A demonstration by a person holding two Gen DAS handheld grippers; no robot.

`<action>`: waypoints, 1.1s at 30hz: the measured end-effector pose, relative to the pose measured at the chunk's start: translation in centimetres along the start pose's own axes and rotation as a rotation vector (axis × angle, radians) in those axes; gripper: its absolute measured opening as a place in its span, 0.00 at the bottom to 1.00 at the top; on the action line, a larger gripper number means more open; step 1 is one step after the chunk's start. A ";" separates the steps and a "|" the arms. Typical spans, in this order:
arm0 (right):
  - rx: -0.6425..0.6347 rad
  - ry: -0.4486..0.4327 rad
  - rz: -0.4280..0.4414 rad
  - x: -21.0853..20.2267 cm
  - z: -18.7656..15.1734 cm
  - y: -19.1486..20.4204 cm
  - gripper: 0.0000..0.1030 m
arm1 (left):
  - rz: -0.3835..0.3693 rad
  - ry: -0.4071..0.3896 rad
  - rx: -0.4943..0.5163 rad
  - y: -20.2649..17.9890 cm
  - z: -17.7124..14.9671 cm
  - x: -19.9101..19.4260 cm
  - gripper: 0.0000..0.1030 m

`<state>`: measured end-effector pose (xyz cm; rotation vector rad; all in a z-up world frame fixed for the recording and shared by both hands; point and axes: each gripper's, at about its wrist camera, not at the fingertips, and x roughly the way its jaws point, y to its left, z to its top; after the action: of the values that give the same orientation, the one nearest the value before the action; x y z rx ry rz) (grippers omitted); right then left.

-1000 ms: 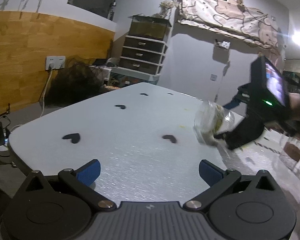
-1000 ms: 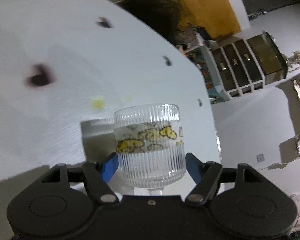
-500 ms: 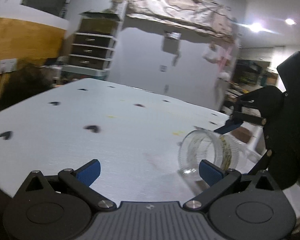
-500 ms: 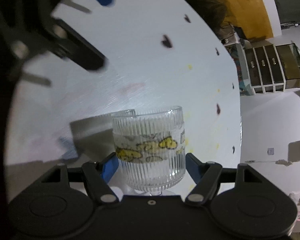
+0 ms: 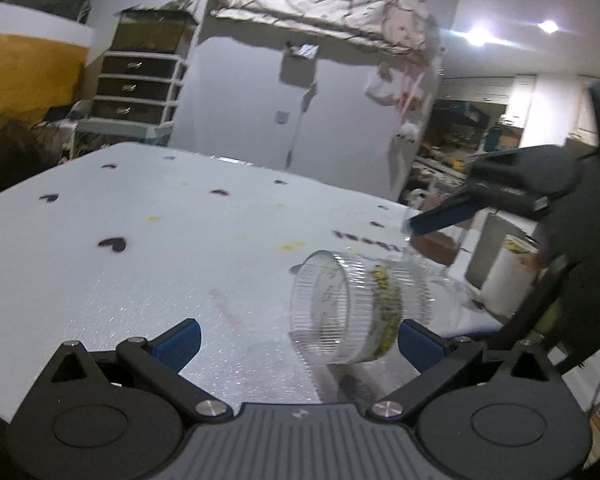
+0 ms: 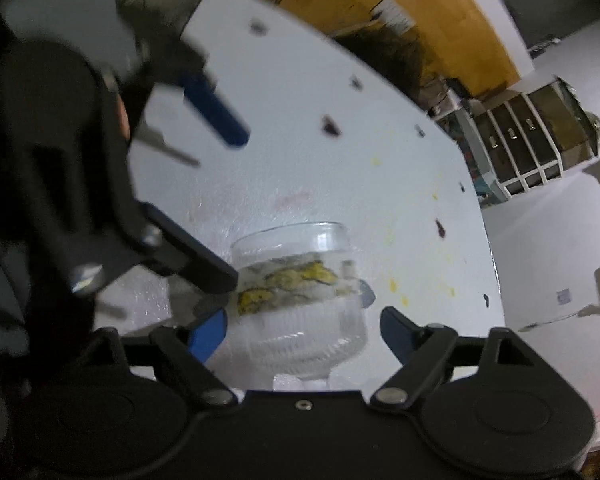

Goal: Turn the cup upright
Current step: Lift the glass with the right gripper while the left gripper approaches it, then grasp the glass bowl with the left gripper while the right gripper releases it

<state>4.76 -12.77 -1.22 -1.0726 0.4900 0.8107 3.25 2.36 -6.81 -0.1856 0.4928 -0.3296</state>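
Note:
A clear ribbed glass cup [image 5: 356, 308] with a yellow printed band lies on its side on the white table [image 5: 160, 248], its open mouth toward the left wrist camera. It also shows in the right wrist view [image 6: 300, 300]. My left gripper [image 5: 300, 344] is open, its right pad beside the cup. My right gripper [image 6: 304, 332] stands open around the cup's base, the right pad clear of the glass. The left gripper's blue finger [image 6: 216, 116] and black body show at the left of the right wrist view.
The table bears several small dark marks [image 5: 114, 245] and yellow spots [image 5: 292, 245]. A drawer unit [image 5: 136, 88] stands against the wall behind the table. A white bucket [image 5: 508, 280] and clutter sit beyond the table's right edge.
The right gripper has opened and let go of the cup, which now lies on the table. The left gripper has moved in close beside the cup.

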 end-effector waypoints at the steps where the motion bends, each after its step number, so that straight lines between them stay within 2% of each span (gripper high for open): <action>1: 0.042 -0.023 -0.006 -0.5 -0.6 -0.7 0.81 | 0.009 0.006 -0.008 0.0 0.0 0.1 1.00; 4: 0.257 -0.104 -0.023 -1.3 -2.7 -3.9 0.75 | 0.031 0.026 -0.024 -0.1 -0.3 0.2 1.00; 5: 0.337 -0.129 -0.022 -1.4 -3.5 -4.8 0.68 | 0.036 0.030 -0.025 -0.2 -0.4 0.3 1.00; 6: 0.412 -0.154 -0.012 -1.2 -4.3 -5.7 0.56 | 0.040 0.034 -0.023 -0.3 -0.4 0.4 1.00; 7: 0.487 -0.180 0.010 -1.1 -5.2 -6.6 0.48 | 0.044 0.036 -0.021 -0.5 -0.5 0.4 1.00; 11: 0.780 -0.300 0.110 0.0 -8.4 -9.5 0.37 | 0.066 0.045 -0.015 -1.0 -0.6 0.5 1.00; 13: 0.887 -0.268 0.096 1.5 -9.0 -10.4 0.29 | 0.078 0.049 -0.016 -1.1 -0.7 0.7 1.00; 15: 0.891 -0.172 0.069 3.6 -8.9 -10.5 0.28 | 0.090 0.055 -0.020 -1.2 -0.7 0.9 1.00; 18: 0.830 -0.035 0.118 6.3 -8.4 -9.8 0.27 | 0.102 0.056 -0.031 -1.1 -0.6 0.9 1.00; 20: 0.782 0.017 0.153 7.1 -8.1 -8.9 0.27 | 0.121 0.052 -0.037 -0.9 -0.5 1.0 1.00; 26: 0.761 0.045 0.225 5.8 -8.2 -6.6 0.22 | 0.139 0.060 -0.045 -0.4 0.3 1.7 1.00; 28: 0.788 0.044 0.226 4.8 -8.2 -6.3 0.18 | 0.144 0.072 -0.048 -0.3 0.5 2.1 1.00; 33: 0.926 0.066 0.274 3.1 -9.4 -6.5 0.18 | 0.103 0.095 -0.054 -0.3 1.2 3.0 1.00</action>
<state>12.05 -21.83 -3.54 -0.1725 0.9611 0.6636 6.20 1.18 -7.01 -0.1965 0.6035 -0.2252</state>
